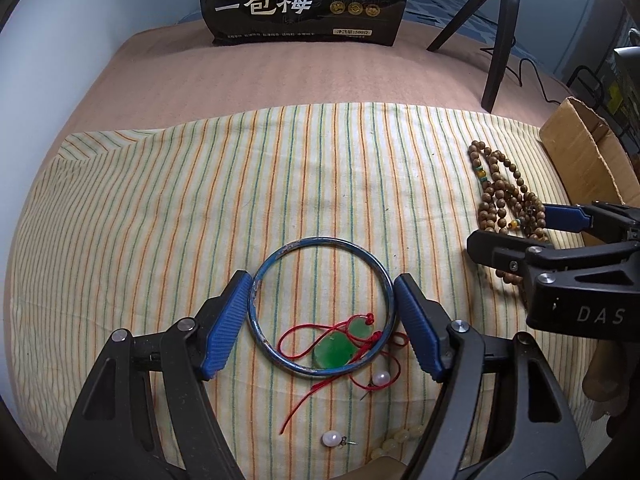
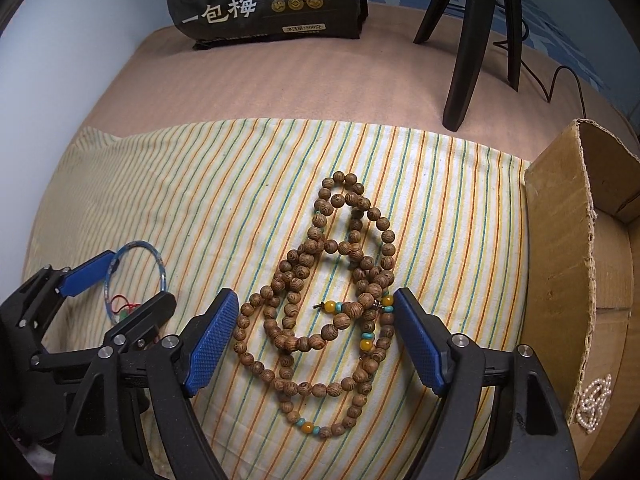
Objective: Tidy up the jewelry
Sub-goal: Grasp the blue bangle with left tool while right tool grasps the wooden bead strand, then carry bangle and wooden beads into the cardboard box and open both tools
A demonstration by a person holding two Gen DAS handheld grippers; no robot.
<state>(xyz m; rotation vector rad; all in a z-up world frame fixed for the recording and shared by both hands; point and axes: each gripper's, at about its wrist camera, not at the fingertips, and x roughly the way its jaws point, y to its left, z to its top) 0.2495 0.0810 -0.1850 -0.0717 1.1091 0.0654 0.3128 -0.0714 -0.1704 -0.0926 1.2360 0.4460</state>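
We hold both tools low over the striped cloth (image 1: 200, 184), and we place everything by that cloth. The left gripper (image 1: 322, 320) stands wide open astride the blue bangle (image 1: 320, 308), which lies near the cloth's near edge; the pads sit just beside the ring's two sides, and we cannot tell whether they touch it yet. Inside the ring lies a green pendant (image 1: 332, 354) on a red cord (image 1: 296, 404), and the cord runs out under the bangle toward a pearl earring (image 1: 380, 380).

If we close and lift here, we judge the cord may snag on the bangle and drag the pendant along, or the thin hard ring may slip out of the pads.

The right gripper (image 2: 316, 340) is also wide open, holding nothing, its pads flanking the heap of wooden beads (image 2: 332, 280) toward the cloth's right side. The strand lies in several loose loops, so a pinch may catch only one loop; the rest would trail and could catch on the rim of the cardboard box (image 2: 560, 264) at the cloth's right edge, where a pearl piece (image 2: 596, 404) already lies.
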